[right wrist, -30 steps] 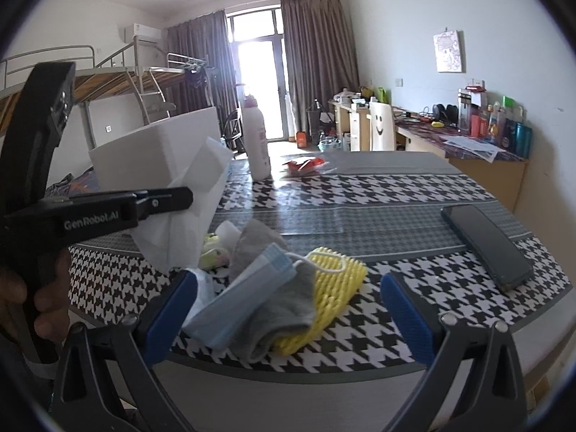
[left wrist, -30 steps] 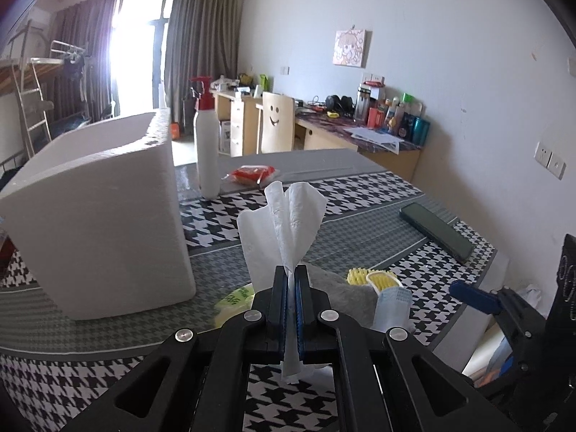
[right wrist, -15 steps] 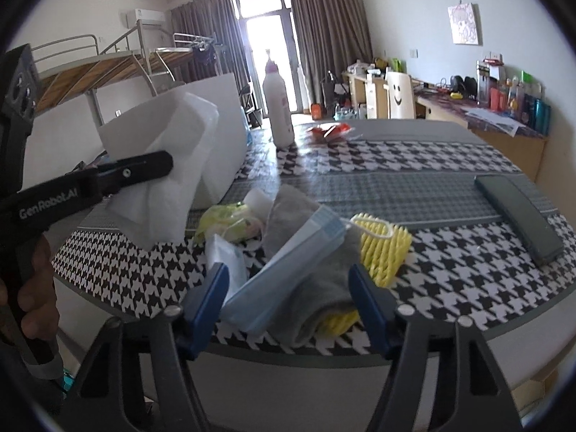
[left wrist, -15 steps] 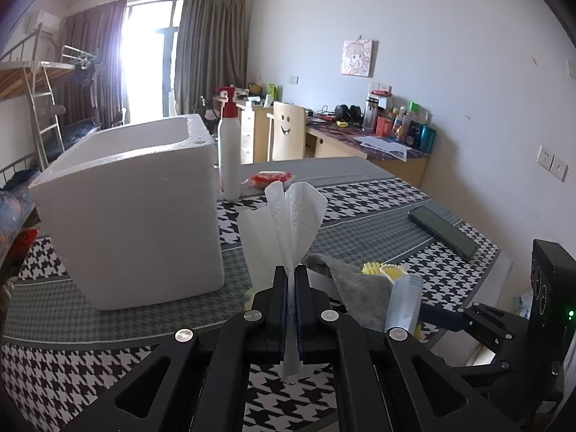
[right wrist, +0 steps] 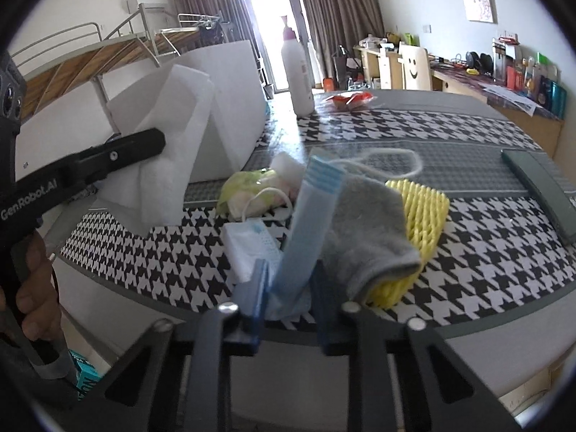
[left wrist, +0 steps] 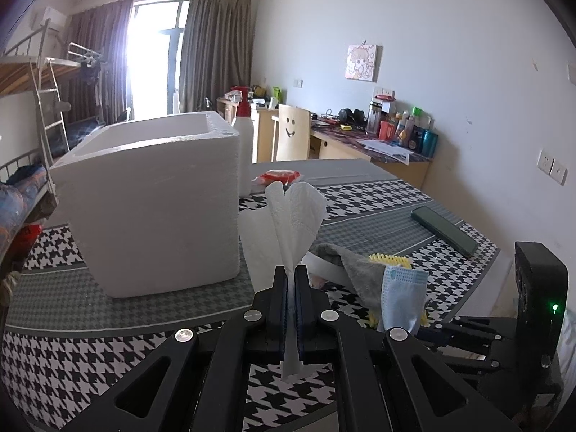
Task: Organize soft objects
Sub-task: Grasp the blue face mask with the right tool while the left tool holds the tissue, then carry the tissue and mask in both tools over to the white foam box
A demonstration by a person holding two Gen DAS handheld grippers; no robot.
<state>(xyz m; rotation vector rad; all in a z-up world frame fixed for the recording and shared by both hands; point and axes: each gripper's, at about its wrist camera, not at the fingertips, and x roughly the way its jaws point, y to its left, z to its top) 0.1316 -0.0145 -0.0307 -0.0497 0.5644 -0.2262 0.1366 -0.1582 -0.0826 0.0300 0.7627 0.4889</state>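
My left gripper (left wrist: 291, 273) is shut on a white paper towel (left wrist: 288, 223) and holds it above the table, just right of the white foam box (left wrist: 151, 201). It also shows in the right wrist view (right wrist: 158, 140) with the towel (right wrist: 172, 151). My right gripper (right wrist: 288, 270) has closed around a blue face mask (right wrist: 309, 223) that stands up between its blue pads. The mask lies against a grey sock (right wrist: 367, 230) on a yellow foam net (right wrist: 424, 216). The mask also shows in the left wrist view (left wrist: 403, 295).
A green-white packet (right wrist: 252, 190) and a white tissue pack (right wrist: 252, 248) lie by the pile. A dark phone (right wrist: 540, 187), a pump bottle (right wrist: 297, 75) and a red packet (right wrist: 349, 99) sit on the houndstooth table (right wrist: 504, 237). The table's front edge is close.
My right gripper moved in and its jaws closed from wide open onto the blue mask. My left gripper rose and drew back with the paper towel.
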